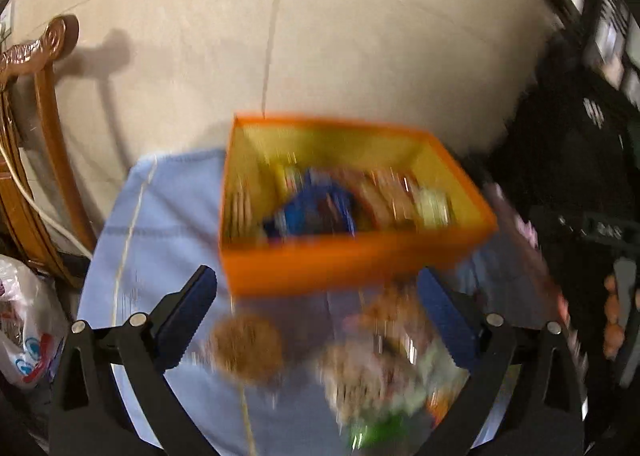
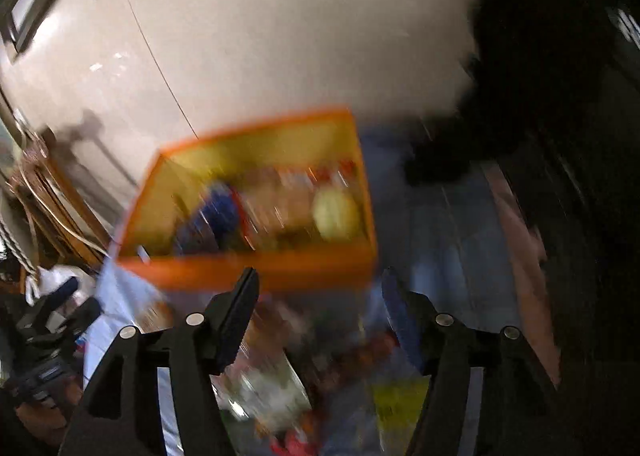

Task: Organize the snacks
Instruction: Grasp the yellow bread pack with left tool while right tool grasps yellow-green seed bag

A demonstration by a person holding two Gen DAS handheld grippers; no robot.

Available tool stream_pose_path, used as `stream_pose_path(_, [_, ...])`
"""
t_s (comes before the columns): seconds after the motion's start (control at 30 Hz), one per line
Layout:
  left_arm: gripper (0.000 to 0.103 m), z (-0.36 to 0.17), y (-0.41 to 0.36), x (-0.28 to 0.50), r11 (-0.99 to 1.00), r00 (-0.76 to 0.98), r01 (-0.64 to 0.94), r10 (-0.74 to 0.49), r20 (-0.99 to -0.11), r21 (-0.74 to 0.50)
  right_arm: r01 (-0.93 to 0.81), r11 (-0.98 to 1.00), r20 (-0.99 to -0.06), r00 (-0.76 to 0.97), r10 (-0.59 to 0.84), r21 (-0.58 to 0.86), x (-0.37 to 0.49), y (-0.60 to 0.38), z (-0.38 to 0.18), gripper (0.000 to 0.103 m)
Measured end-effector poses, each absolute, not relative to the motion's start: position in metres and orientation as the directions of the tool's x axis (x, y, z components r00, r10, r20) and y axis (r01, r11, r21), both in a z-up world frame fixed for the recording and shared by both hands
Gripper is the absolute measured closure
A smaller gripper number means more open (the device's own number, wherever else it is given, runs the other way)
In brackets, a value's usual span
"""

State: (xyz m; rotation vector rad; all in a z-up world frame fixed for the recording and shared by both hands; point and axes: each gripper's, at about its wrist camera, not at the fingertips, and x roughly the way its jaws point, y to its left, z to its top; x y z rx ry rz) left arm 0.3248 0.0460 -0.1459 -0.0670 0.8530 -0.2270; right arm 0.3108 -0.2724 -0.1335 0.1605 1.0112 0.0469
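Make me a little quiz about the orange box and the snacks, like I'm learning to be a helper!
1. True or false: the orange box is empty.
2. What colour is the cloth under the box? A) red B) light blue C) black
3. Fill in: the left gripper is ____, with nothing held.

Key: 1 false, snack packets lie inside. 2 B. 3 open.

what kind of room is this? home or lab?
Probably a home: a carved wooden chair by a plain wall, a blue cloth over the table, and an orange box of snacks.
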Motion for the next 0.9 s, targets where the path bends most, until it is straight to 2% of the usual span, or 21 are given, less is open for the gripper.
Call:
stream_pose_path(0.13, [0.004,-0.182,0.037,0.261,0.952,0.578,0.257,-0.288,-0.763,-0.165,0.068,0.997,-0.886,0.464,-0.004,0.031,0.254,-0.29,-0.186,0.038])
stream_pose_path(0.23, [0.004,-0.217,0.024,0.212,0.932,0.512,0.319,-0.324,-0.796,-0.175,0.07,0.995,-0.915,0.393,-0.09,-0.068,0.227,-0.304,-0.221,0.034])
stream_pose_path(0.4, [0.004,-0.25,-0.002,0.17,0.91,0.48,0.402,-0.3,-0.824,-0.097,0.089,0.995,-0.943,0.326,-0.069,-0.043,0.214,-0.319,-0.255,0.033])
stream_pose_path(0.53, [0.004,-0.255,-0.011,0.165,0.911,0.502,0.401,-0.309,-0.808,-0.099,0.042,0.998,-0.947,0.314,-0.065,-0.055,0.22,-0.305,-0.269,0.03])
stream_pose_path(0.77, [0.004,-0.286,-0.019,0.194,0.943,0.47,0.325,-0.229,-0.853,-0.074,0.033,0.992,-0.948,0.29,-0.128,-0.124,0.236,-0.297,-0.287,0.025])
stream_pose_path(0.8, [0.004,-0.295,-0.019,0.196,0.946,0.447,0.315,-0.215,-0.868,-0.073,0.036,0.99,-0.954,0.266,-0.141,-0.136,0.236,-0.299,-0.293,0.023])
stream_pose_path(0.83, [0.004,-0.299,-0.018,0.195,0.946,0.445,0.313,-0.222,-0.867,-0.082,0.06,0.989,-0.946,0.289,-0.148,-0.136,0.234,-0.302,-0.293,0.016])
stream_pose_path(0.87, [0.005,-0.299,-0.02,0.194,0.945,0.455,0.322,-0.206,-0.866,-0.055,0.073,0.989,-0.948,0.286,-0.143,-0.127,0.233,-0.304,-0.297,0.016])
stream_pose_path(0.9, [0.01,-0.298,-0.023,0.191,0.939,0.463,0.341,-0.203,-0.863,-0.037,0.097,0.992,-0.953,0.285,-0.104,-0.08,0.23,-0.31,-0.3,0.017])
